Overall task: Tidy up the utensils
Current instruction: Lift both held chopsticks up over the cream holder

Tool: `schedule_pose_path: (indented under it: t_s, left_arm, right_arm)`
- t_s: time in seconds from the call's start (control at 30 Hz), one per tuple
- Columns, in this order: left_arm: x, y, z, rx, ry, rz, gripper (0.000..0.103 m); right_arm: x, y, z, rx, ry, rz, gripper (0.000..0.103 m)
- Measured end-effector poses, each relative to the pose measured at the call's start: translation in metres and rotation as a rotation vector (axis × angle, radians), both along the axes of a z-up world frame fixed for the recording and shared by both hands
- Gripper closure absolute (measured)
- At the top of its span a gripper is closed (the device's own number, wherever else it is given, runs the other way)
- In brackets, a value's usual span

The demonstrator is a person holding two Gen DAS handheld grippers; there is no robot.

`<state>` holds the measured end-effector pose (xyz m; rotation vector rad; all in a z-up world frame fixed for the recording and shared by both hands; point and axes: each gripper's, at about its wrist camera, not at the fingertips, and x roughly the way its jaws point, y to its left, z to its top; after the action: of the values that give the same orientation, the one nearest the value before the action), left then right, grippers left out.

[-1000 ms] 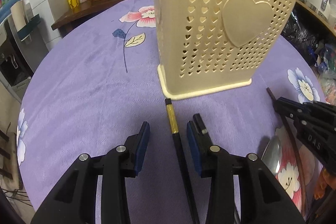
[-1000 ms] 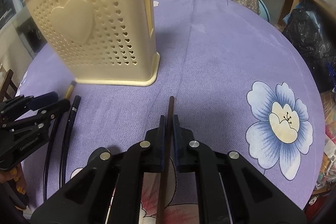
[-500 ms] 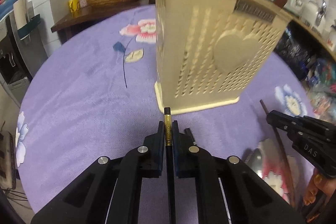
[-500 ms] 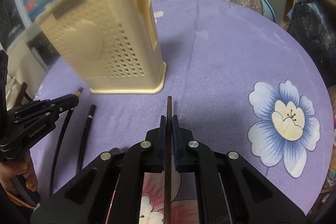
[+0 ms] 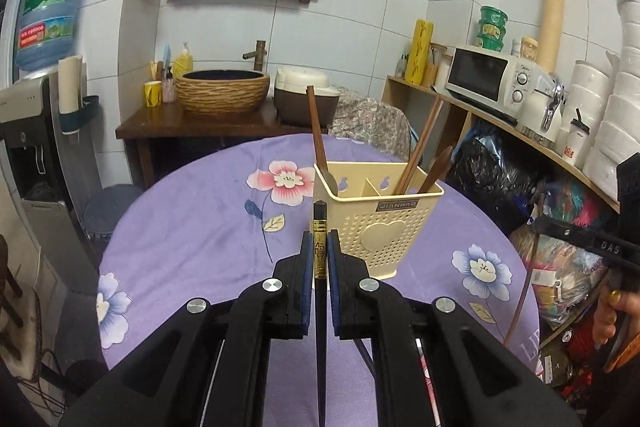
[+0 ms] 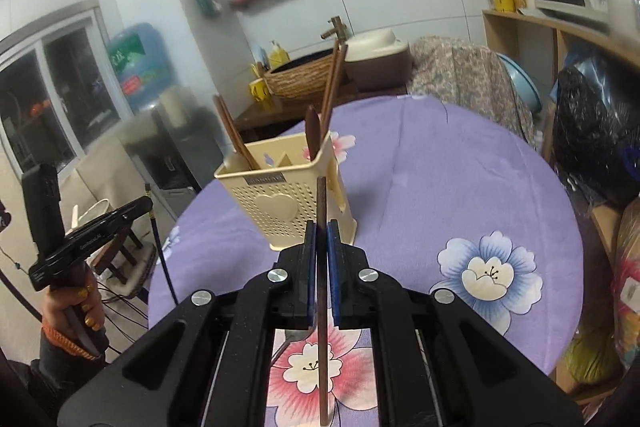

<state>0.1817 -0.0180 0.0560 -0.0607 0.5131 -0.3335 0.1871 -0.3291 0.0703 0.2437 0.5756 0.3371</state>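
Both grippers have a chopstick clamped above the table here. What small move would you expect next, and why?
Probably carry each stick over the cream holder and tip it in. The left gripper is shut on the black chopstick, the right gripper on the brown chopstick. Both are off the purple tablecloth, and the holder's top is open, with other brown utensils standing inside.

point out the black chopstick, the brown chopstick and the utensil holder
black chopstick (image 5: pixel 320 227), left wrist view, gold-banded end between the pads
brown chopstick (image 6: pixel 321 203), right wrist view, upper shaft
utensil holder (image 5: pixel 394 231), left wrist view, heart on front wall
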Motion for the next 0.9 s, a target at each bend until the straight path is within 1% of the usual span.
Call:
schedule_pose_path:
  t_s: [0.07, 0.23, 0.33, 0.43, 0.53, 0.6, 0.7, 0.8, 0.83, 0.9]
  left_arm:
    - [-0.002, 0.000, -0.002, 0.005, -0.010, 0.011, 0.095]
    - [-0.004, 0.001, -0.003, -0.006, -0.011, 0.014, 0.095]
    - [-0.006, 0.004, -0.001, -0.004, -0.016, 0.009, 0.095]
    - [-0.007, 0.005, 0.005, -0.018, -0.026, 0.004, 0.095]
    - [-0.008, 0.006, 0.014, -0.028, -0.042, -0.001, 0.095]
    - [-0.006, 0.006, 0.025, -0.030, -0.062, -0.006, 0.095]
    - [-0.003, 0.004, 0.050, -0.047, -0.102, -0.019, 0.095]
    - [0.006, 0.000, 0.081, -0.078, -0.128, -0.051, 0.095]
    - [0.010, -0.002, 0.095, -0.094, -0.137, -0.061, 0.095]
    - [0.016, -0.005, 0.116, -0.100, -0.162, -0.062, 0.095]
  right_arm:
    - [-0.003, 0.001, 0.006, -0.017, -0.011, 0.004, 0.097]
    - [-0.007, 0.003, 0.009, -0.022, -0.013, 0.019, 0.097]
    - [-0.006, 0.005, 0.013, -0.029, -0.020, 0.026, 0.097]
    - [-0.007, 0.007, 0.018, -0.034, -0.031, 0.029, 0.097]
    - [-0.006, 0.009, 0.026, -0.043, -0.047, 0.041, 0.097]
    - [-0.003, 0.012, 0.036, -0.048, -0.061, 0.045, 0.097]
    - [0.005, 0.019, 0.058, -0.049, -0.091, 0.059, 0.097]
    - [0.019, 0.029, 0.090, -0.053, -0.135, 0.068, 0.097]
    - [0.024, 0.033, 0.104, -0.053, -0.158, 0.064, 0.097]
    - [0.035, 0.040, 0.126, -0.054, -0.189, 0.064, 0.097]
